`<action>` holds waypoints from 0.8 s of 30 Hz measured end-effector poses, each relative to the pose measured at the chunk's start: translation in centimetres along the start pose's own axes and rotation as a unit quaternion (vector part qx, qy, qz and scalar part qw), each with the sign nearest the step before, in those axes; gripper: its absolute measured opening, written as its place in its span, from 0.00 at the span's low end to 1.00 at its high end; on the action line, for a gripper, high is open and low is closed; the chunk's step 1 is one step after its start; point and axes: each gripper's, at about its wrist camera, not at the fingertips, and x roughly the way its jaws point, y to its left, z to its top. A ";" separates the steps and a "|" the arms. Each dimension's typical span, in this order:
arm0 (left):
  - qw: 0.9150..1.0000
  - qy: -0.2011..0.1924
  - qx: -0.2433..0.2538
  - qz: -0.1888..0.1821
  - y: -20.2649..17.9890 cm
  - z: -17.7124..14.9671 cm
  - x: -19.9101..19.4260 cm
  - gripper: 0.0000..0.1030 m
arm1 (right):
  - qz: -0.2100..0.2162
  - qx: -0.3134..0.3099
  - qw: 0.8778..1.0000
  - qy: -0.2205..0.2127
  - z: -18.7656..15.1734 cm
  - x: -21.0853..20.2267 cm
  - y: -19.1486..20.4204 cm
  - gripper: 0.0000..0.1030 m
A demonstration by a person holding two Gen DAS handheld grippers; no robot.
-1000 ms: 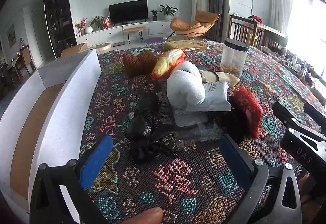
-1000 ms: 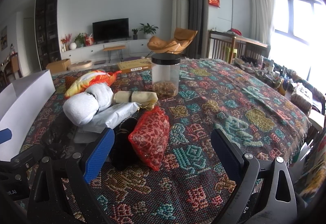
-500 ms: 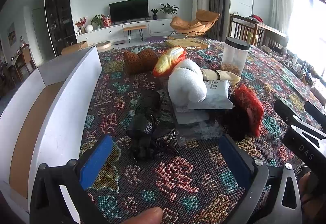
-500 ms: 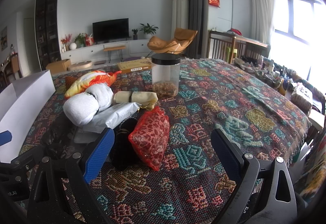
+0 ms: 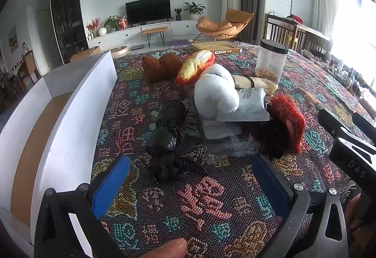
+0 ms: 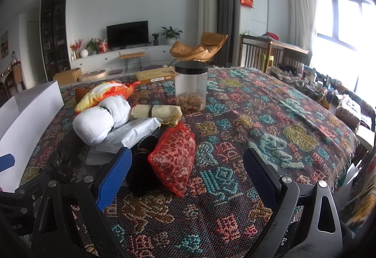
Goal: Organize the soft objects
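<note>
A pile of soft things lies on the patterned table: a crumpled black bag (image 5: 168,131), a white rolled towel (image 5: 215,91) (image 6: 98,120), a grey-white pouch (image 5: 251,103) (image 6: 134,132), a red mesh bag (image 5: 289,121) (image 6: 175,158), an orange-yellow plush fish (image 5: 195,66) (image 6: 103,93), a brown knitted piece (image 5: 161,65) and a cream roll (image 6: 156,111). My left gripper (image 5: 190,184) is open and empty, just short of the black bag. My right gripper (image 6: 188,174) is open and empty, with the red mesh bag between its fingertips' line.
A white open box (image 5: 70,103) (image 6: 30,112) with a brown floor stands along the table's left side. A clear jar with a black lid (image 5: 270,62) (image 6: 191,86) and a flat yellow box (image 5: 216,46) stand further back. The table edge falls off at the right.
The left view has shifted very slightly. The right gripper and the objects have not moved.
</note>
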 end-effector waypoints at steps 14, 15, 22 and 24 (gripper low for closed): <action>1.000 0.007 0.001 0.001 0.0 -0.4 0.4 1.00 | 0.000 0.001 1.000 0.000 0.0 0.0 0.0 0.94; 1.000 0.008 0.001 0.001 0.0 -0.4 0.4 1.00 | 0.000 0.001 1.000 0.000 0.0 -0.1 0.1 0.94; 1.000 0.009 0.001 0.002 0.1 -0.5 0.4 1.00 | 0.001 0.001 1.000 0.000 0.0 0.0 0.0 0.94; 1.000 0.009 0.001 0.002 0.1 -0.5 0.4 1.00 | 0.001 0.001 1.000 0.001 0.0 -0.1 0.1 0.94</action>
